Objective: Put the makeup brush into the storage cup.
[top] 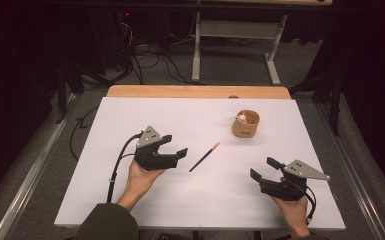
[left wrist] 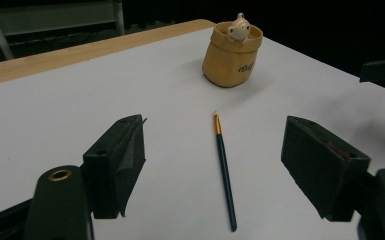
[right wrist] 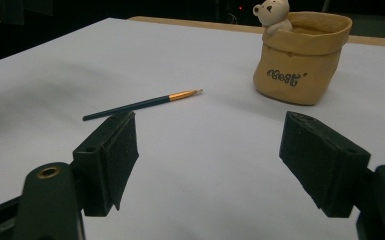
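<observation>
A thin dark paintbrush point(top: 204, 157) point(left wrist: 224, 170) point(right wrist: 140, 104) with a gold ferrule lies flat on the white table point(top: 205, 200). A tan pouch-shaped pot point(top: 245, 124) point(left wrist: 232, 56) point(right wrist: 301, 59) with a small bear figure on its rim stands beyond it, toward the far right. My left gripper point(top: 174, 145) point(left wrist: 215, 165) is open just left of the brush, and the brush lies between its jaws in the left gripper view. My right gripper point(top: 264, 168) point(right wrist: 210, 160) is open at the near right, empty, facing brush and pot.
A wooden strip point(top: 200, 91) borders the table's far edge. Beyond it stand a white metal frame point(top: 237, 42) and tangled cables point(top: 150, 57) on the floor. Bare white surface lies around the brush and between my hands.
</observation>
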Available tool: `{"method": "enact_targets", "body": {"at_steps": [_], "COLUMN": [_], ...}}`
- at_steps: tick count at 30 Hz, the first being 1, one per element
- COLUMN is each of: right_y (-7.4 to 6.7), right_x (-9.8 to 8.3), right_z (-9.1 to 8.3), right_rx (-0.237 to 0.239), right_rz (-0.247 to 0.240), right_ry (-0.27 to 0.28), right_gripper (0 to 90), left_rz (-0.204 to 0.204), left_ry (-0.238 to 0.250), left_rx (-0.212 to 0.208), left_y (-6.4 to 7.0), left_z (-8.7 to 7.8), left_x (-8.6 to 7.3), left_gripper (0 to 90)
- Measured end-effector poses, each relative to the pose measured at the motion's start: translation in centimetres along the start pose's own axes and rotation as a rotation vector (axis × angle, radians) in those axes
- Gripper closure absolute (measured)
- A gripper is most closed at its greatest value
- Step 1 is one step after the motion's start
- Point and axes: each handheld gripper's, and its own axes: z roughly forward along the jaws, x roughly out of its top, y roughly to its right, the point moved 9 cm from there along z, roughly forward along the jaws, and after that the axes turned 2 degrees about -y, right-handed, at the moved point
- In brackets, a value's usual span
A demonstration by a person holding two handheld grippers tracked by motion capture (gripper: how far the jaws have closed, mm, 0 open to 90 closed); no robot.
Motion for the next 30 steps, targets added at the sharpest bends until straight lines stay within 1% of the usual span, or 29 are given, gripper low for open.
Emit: {"method": "enact_targets", "body": {"at_steps": [9, 12, 17, 22, 24, 30], "right_y": [-0.1, -0.1, -0.1, -0.1, -0.1, -0.1], "right_x": [0.0, 0.0, 0.0, 0.0, 0.0, 0.1], "right_z": [0.0, 0.0, 0.0, 0.0, 0.0, 0.0], "right_rx": [0.003, 0.004, 0.005, 0.006, 0.007, 0.008], "right_rz": [-0.002, 0.001, 0.001, 0.001, -0.003, 0.005], "right_ry": [0.0, 0.003, 0.003, 0.003, 0.003, 0.008], "right_gripper": [24.9, 25.0, 25.0, 25.0, 25.1, 25.2], "left_rz": [0.012, 0.029, 0.047, 0.052, 0.057, 0.06], "left_ry": [-0.015, -0.028, -0.041, -0.05, -0.066, -0.1], "left_rx": [-0.015, -0.014, -0.025, -0.035, -0.036, -0.037], "left_y": [0.8, 1.1, 1.9, 2.4, 2.6, 2.6], "left_z": [1.8, 2.4, 3.5, 4.2, 4.8, 5.3], "left_x": [1.1, 1.5, 2.2, 2.7, 2.9, 3.0], "left_gripper": [27.8, 27.8, 27.8, 27.9, 28.2, 29.6]}}
